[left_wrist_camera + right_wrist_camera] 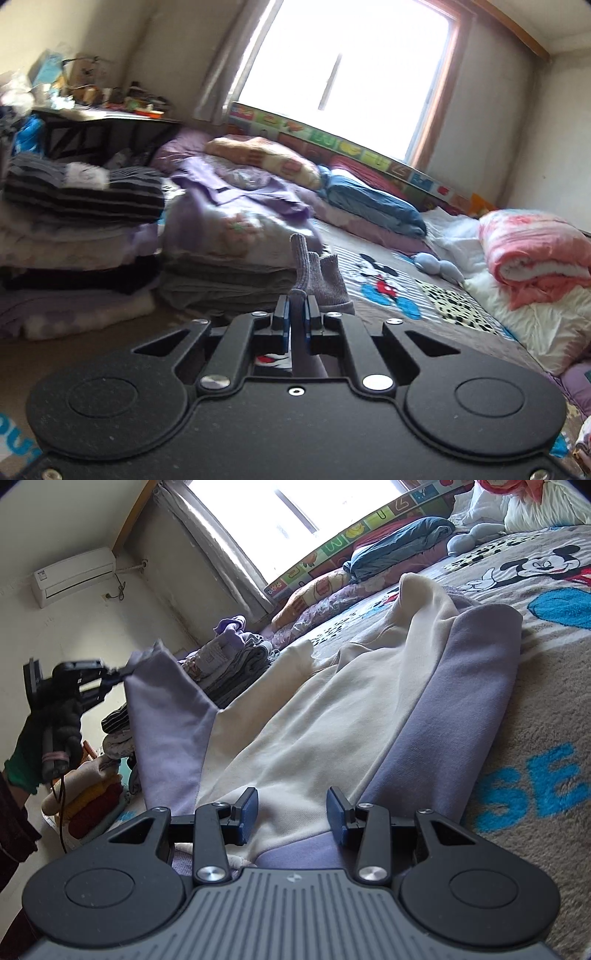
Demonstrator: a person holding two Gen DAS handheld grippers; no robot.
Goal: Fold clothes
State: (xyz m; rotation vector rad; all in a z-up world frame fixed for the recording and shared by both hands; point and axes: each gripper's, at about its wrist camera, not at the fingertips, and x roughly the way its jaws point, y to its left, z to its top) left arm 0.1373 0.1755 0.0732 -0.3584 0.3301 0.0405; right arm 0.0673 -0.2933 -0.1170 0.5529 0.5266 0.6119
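Since the cream-and-lavender fleece sweatshirt (332,709) is soft and floppy, my left tool (123,672) pinches its sleeve cuff (314,273) while my right tool (291,812) hangs half-open, holding nothing.

The sweatshirt (332,709) is showing soft, matt fleece-knit cloth in cream and lilac. The blanket (535,738) under it is looking fuzzy and rough-piled. The right tongs (291,812) are showing matt black plastic arms, smooth blue pads and shiny metal rivets; the left tongs (295,314) are looking alike.
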